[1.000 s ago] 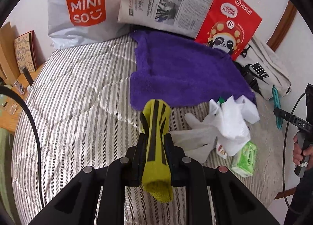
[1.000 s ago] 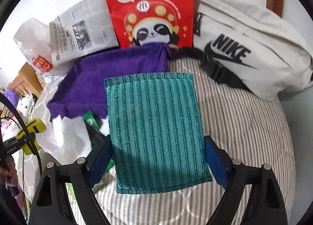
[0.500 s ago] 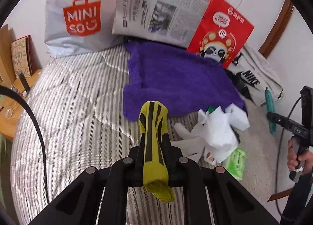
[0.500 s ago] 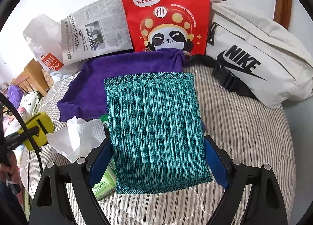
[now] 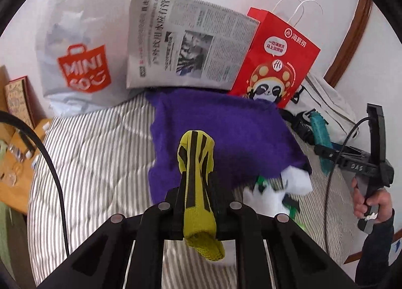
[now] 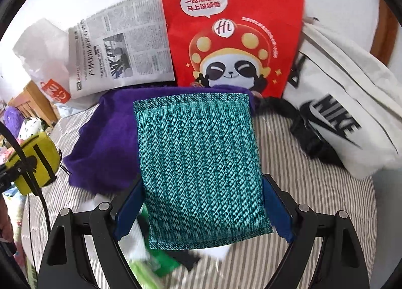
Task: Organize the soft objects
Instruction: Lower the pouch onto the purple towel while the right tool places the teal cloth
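My left gripper (image 5: 197,189) is shut on a yellow sock with black stripes (image 5: 197,181), held above the striped bed in front of the purple towel (image 5: 221,133). My right gripper (image 6: 202,196) is shut on a wide teal scrubbing pad (image 6: 201,163), gripped by its two side edges. The pad hangs over the purple towel (image 6: 108,145), facing the red panda paper bag (image 6: 233,30). In the right wrist view the yellow sock (image 6: 34,160) shows at the far left. The teal pad (image 5: 320,138) appears edge-on at the right of the left wrist view.
A newspaper (image 5: 186,45), a white Miniso bag (image 5: 83,45) and a white Nike bag (image 6: 346,103) lean at the head of the striped bed (image 5: 95,153). White tissues (image 5: 271,193) and a green tissue pack (image 6: 153,263) lie near the towel. A hand (image 5: 371,203) holds the right gripper's handle.
Both grippers have moved toward the head of the bed, so the bags and newspaper loom larger. The left one also rose. Each keeps its grip.
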A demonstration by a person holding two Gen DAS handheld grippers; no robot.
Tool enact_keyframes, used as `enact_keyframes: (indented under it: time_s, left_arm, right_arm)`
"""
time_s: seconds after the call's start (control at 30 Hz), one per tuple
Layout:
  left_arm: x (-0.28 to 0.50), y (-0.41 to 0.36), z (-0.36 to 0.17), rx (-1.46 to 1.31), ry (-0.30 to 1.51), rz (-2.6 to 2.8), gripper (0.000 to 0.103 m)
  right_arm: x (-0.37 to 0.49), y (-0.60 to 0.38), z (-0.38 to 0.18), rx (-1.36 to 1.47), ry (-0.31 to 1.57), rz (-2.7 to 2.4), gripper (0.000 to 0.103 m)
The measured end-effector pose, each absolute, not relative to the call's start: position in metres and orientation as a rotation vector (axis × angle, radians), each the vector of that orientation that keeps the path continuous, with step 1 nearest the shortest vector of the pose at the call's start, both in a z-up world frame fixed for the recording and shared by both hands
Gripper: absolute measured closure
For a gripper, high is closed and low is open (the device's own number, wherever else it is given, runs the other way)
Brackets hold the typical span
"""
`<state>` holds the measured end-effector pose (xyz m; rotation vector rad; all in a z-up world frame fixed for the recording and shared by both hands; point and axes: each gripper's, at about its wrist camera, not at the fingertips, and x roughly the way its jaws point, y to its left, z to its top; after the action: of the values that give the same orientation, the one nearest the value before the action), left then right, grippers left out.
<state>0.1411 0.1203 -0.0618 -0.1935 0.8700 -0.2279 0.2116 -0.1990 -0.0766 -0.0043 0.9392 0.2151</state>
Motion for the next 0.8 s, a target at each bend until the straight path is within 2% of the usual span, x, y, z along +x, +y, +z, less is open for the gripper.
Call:
enact_keyframes:
  time_s: [0.3,0.8]
  left_arm:
    - [0.214,0.105,-0.073,-0.200,0.865,-0.245,0.089]
    - [0.305,0.079,-0.114,-0.321,0.923,-0.320,0.089]
  right_arm:
    - [0.277,-0.179,-0.096,-0.009,0.988,0.196,0.015]
    - [0.341,-0.171,-0.143,-0.013,1.096,0.122,0.015]
